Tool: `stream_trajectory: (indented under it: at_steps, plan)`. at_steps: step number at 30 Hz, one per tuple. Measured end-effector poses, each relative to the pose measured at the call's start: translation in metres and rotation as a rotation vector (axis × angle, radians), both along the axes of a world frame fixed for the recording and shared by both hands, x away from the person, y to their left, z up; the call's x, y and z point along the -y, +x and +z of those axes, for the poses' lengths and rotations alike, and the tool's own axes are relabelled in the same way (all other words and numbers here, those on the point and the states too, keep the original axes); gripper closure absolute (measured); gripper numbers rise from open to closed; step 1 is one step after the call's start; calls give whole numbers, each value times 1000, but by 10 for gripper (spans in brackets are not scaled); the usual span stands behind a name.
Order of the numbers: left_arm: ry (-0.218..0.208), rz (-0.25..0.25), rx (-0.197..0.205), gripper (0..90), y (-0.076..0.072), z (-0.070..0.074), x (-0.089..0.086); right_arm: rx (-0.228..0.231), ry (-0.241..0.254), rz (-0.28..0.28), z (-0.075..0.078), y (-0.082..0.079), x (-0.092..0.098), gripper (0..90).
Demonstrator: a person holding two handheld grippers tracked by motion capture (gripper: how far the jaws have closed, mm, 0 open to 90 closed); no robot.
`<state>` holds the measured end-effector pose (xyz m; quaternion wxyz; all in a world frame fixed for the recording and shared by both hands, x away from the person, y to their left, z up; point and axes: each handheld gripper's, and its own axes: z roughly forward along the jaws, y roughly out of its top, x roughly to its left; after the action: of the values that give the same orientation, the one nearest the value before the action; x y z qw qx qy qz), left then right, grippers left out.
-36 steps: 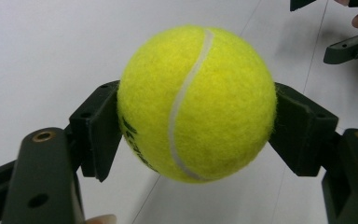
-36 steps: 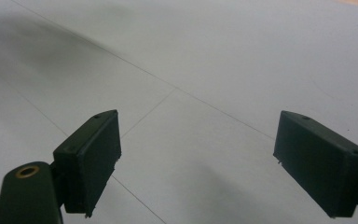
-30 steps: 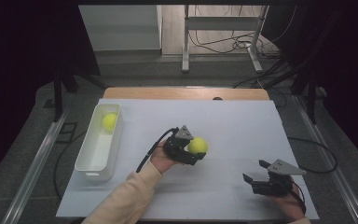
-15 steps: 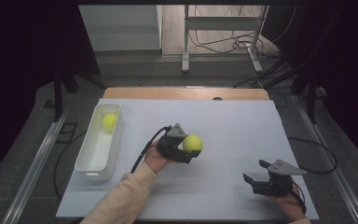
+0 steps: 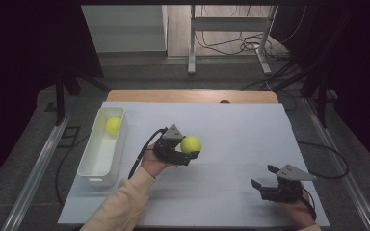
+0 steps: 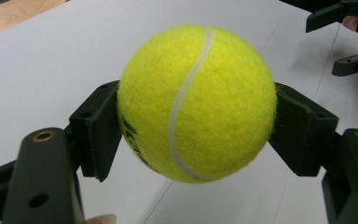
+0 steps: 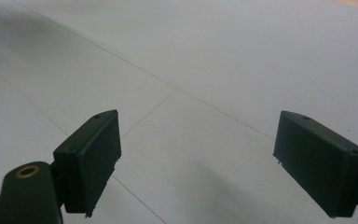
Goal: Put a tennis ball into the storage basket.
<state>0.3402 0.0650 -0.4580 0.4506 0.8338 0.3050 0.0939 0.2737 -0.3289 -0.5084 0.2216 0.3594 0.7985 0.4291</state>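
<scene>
A yellow tennis ball [image 5: 191, 144] hangs a little above the white table sheet, near the middle. My left gripper [image 5: 189, 149] is shut on it. In the left gripper view both black pads press the sides of the ball [image 6: 196, 102]. A second yellow ball [image 5: 113, 125] lies in the far end of a white bin [image 5: 96, 179] at the left. My right gripper [image 5: 261, 175] rests low at the front right, open, with bare sheet between its jaws [image 7: 196, 154]. It also appears far off in the left gripper view [image 6: 336, 44].
A white sheet [image 5: 250, 130] covers the table, with a strip of bare wood [image 5: 188, 96] along the far edge. The left gripper's cable [image 5: 142, 151] trails toward the bin. Metal rails run along both sides of the table.
My left gripper has carried the tennis ball leftward toward the bin and slightly farther from the front edge. The right gripper has stayed put.
</scene>
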Motion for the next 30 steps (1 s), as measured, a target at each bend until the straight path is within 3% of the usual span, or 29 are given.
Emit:
stream_trajectory:
  at_steps: [30]
  plan:
    - [-30,68,27,257,-7,11,-30,1,-6,2,0,0,0,157]
